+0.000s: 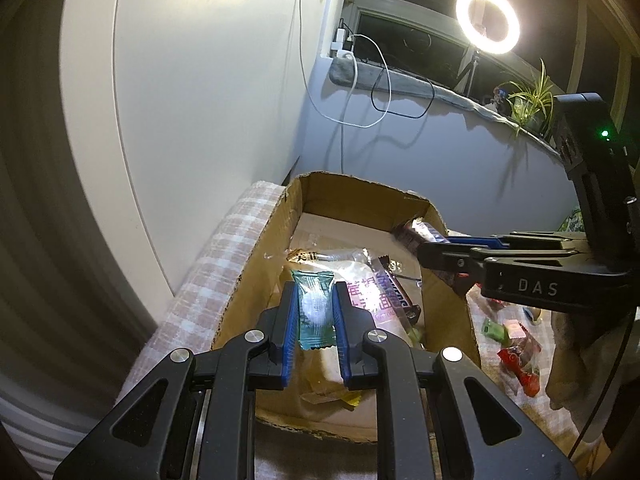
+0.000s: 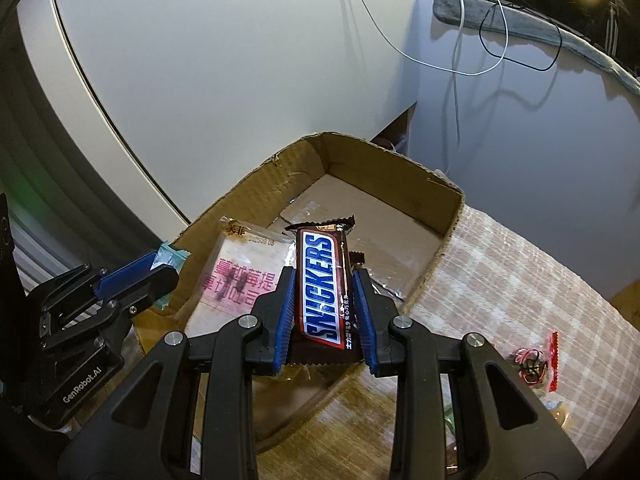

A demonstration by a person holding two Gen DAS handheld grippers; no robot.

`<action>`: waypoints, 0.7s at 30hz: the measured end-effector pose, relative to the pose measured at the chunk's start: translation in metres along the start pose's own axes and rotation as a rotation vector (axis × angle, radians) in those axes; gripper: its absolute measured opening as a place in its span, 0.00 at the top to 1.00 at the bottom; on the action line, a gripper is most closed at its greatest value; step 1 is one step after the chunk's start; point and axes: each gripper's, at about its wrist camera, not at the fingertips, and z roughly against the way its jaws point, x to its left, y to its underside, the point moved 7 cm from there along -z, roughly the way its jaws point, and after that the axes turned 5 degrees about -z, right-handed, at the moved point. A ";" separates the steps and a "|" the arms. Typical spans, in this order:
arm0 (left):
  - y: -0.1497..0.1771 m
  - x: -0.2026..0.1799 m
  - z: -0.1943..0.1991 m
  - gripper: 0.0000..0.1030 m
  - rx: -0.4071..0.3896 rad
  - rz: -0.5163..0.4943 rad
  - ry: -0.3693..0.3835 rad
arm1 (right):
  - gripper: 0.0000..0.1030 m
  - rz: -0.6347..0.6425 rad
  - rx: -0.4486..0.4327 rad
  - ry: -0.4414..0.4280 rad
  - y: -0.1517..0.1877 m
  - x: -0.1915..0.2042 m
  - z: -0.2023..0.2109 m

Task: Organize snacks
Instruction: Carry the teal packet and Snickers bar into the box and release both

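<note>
Left gripper [image 1: 314,316]: we have it clamped on a small teal sachet [image 1: 314,308], held lengthwise between the blue pads and hanging over the near-left part of the cardboard box [image 1: 256,264].
Right gripper [image 2: 325,312]: we have it clamped on a Snickers bar [image 2: 323,286], pinched across its width near the lower end, so most of the bar sticks out ahead of the pads.
Where the bar is: over the near edge of the box, above another brown bar [image 1: 400,294] and beside a pale flat packet with pink lettering [image 2: 244,276].
Box contents: the near half already carries packets; the far half of the floor looks bare.
Still outside: a few red and green wrapped sweets [image 1: 516,344] lie on the checked cloth [image 2: 520,264] to the right of the box.
Step in hand, as we judge it: setting both held snacks down inside the box.
How we would do it well: we lower each one until it is close to the box floor before we let go, so it lies flat rather than tumbling.
Placement: we would lay the bar next to its twin, long sides parallel, and put the sachet in its own free patch.
Clearance: the two grippers are near each other over the box, so we release one at a time.
Risk: the glossy wrappers may slide or cling to a pad as we pull away.
</note>
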 end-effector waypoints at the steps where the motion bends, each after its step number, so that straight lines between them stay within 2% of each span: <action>1: 0.000 0.000 0.000 0.84 -0.001 0.002 0.001 | 0.71 0.004 -0.002 -0.003 0.000 0.001 0.000; 6: -0.001 -0.001 0.001 0.83 -0.004 0.002 0.004 | 0.69 0.019 -0.014 -0.002 -0.003 0.008 0.003; 8: -0.001 -0.001 0.002 0.82 -0.005 -0.002 0.003 | 0.50 0.019 -0.023 0.002 -0.003 0.008 0.006; 10: -0.001 -0.002 0.003 0.77 -0.007 -0.003 0.001 | 0.44 0.020 -0.038 0.007 -0.003 0.008 0.010; 11: -0.001 -0.002 0.004 0.74 -0.008 -0.002 0.000 | 0.44 0.020 -0.040 0.007 -0.003 0.007 0.011; 15: -0.002 -0.004 0.006 0.73 -0.012 -0.002 0.002 | 0.43 0.008 -0.052 0.014 -0.002 0.002 0.018; 18: -0.002 -0.008 0.010 0.72 -0.014 -0.004 0.005 | 0.32 0.003 -0.066 0.022 -0.002 -0.002 0.026; 21: -0.002 -0.013 0.014 0.72 -0.021 -0.010 0.009 | 0.31 -0.007 -0.086 0.028 -0.001 -0.009 0.037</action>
